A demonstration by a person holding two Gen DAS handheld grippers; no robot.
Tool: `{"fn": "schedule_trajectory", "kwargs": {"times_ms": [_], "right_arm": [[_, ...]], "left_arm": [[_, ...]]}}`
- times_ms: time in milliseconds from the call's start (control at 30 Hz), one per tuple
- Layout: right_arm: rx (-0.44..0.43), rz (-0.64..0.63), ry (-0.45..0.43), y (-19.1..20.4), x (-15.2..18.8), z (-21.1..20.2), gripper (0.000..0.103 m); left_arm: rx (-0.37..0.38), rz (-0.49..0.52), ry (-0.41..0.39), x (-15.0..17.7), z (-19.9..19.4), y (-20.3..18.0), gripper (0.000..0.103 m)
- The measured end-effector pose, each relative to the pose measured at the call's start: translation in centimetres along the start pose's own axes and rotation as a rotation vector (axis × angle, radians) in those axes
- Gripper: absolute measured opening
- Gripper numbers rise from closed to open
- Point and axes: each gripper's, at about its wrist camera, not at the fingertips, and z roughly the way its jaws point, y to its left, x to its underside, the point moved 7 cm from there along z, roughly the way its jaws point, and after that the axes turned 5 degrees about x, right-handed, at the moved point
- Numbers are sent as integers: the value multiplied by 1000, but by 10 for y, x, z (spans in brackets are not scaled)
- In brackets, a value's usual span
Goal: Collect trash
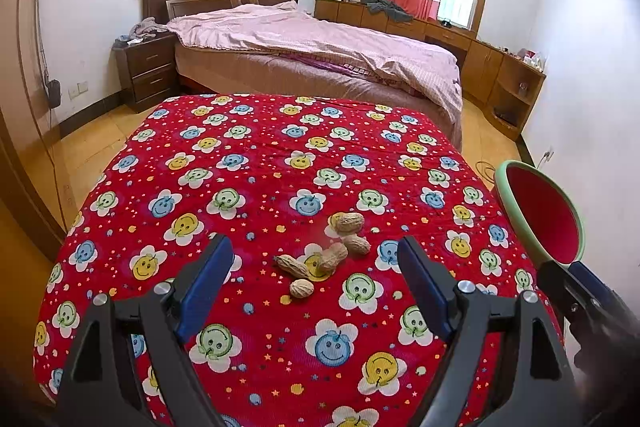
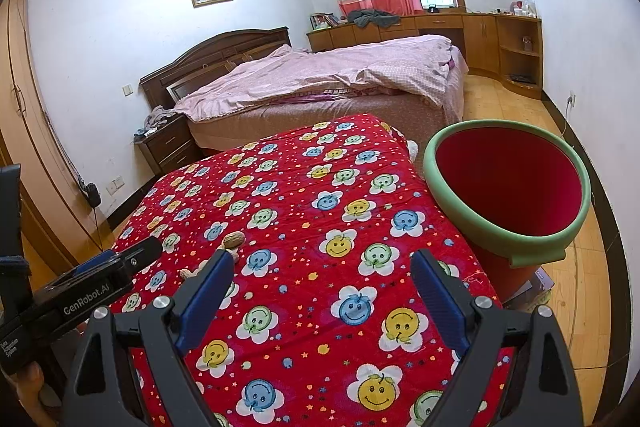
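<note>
My left gripper (image 1: pixel 316 267): jaws wide apart, gripping nothing, above the peanuts (image 1: pixel 328 255).
My right gripper (image 2: pixel 322 275): jaws wide, empty.
Peanuts: clustered on the red cloth (image 1: pixel 256 171).
Bin (image 2: pixel 508 183): off the cloth's right edge.

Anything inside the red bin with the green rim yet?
The red bin shows only bare red inner wall in the right wrist view. Its bottom is hidden below the green rim, so I cannot confirm it is empty.

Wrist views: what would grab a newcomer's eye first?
The loud red smiley-flower cloth fills the foreground of both views, with a small cluster of peanuts lying ahead of the open left gripper. The red bin with a green rim stands off the cloth's right edge.
</note>
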Motion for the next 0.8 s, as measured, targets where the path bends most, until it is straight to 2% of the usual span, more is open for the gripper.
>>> {"fn": "schedule_trajectory", "kwargs": {"times_ms": [800], "right_arm": [[-1,2,-1,1,1,-1,92]], "left_arm": [[0,-1,-6,-1,-4,1,84]]}}
